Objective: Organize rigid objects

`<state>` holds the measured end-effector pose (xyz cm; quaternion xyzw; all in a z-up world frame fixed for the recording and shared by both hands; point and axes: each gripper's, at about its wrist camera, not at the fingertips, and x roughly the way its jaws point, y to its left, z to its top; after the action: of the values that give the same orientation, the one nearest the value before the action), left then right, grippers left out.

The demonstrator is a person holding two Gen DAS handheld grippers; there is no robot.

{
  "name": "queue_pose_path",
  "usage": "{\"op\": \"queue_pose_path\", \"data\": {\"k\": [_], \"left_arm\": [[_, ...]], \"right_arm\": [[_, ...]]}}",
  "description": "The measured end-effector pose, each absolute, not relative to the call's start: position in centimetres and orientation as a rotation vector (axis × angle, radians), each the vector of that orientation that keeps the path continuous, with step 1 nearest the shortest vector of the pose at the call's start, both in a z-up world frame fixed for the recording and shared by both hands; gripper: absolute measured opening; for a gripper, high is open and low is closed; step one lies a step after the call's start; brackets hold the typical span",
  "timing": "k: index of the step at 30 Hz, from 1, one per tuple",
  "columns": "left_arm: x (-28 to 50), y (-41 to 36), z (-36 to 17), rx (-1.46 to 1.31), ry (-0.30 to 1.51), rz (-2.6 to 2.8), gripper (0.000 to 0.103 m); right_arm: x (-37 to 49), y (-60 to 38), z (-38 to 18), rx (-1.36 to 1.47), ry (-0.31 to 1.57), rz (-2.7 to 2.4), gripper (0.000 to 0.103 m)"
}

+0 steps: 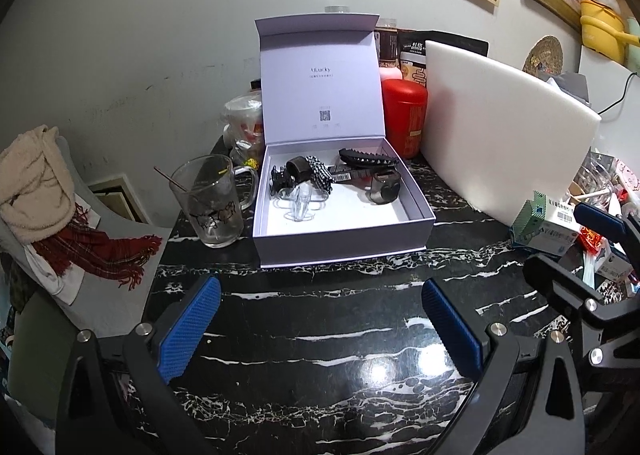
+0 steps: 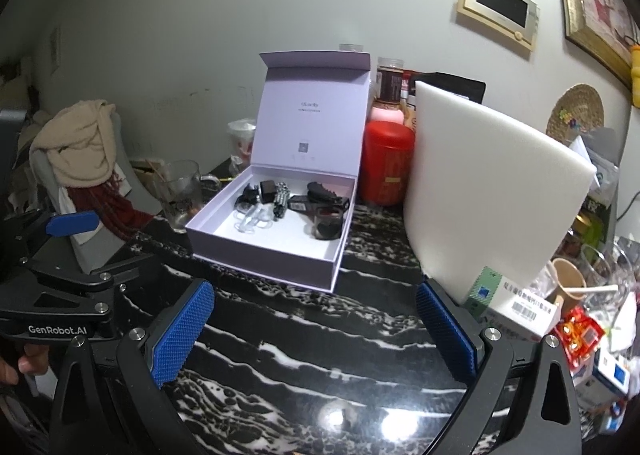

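Note:
A lavender gift box [image 1: 340,251] [image 2: 264,255] stands on the black marble table with its lid up. Inside lie several hair clips: a long black toothed one [image 1: 368,159] [image 2: 326,191], a clear one [image 1: 300,203] [image 2: 250,221], a smoky grey one [image 1: 384,187] [image 2: 328,225], a checked scrunchie [image 1: 320,173] and small black clips [image 1: 280,177] [image 2: 250,195]. My left gripper [image 1: 320,331] hangs open over bare table in front of the box, holding nothing. My right gripper [image 2: 316,331] is open too, nearer the box's right corner, also without a load.
A glass mug [image 1: 212,203] [image 2: 180,191] stands left of the box. A white board [image 1: 500,135] [image 2: 488,191] leans at the right, a red canister [image 1: 404,115] [image 2: 386,163] behind it. Medicine boxes [image 1: 548,227] [image 2: 516,307] and clutter fill the right edge. A chair with scarves [image 1: 60,215] sits left.

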<state>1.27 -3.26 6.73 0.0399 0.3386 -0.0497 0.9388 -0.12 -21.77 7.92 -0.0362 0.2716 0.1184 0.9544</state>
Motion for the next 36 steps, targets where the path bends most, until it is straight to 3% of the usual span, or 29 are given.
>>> {"op": "queue_pose_path", "data": {"k": [36], "left_arm": [[2.2,-1.5,5.0,0.042,0.747,-0.081,0.102]], "right_arm": [[0.6,-20.9,6.4,-0.094,0.595,0.228,0.103]]}}
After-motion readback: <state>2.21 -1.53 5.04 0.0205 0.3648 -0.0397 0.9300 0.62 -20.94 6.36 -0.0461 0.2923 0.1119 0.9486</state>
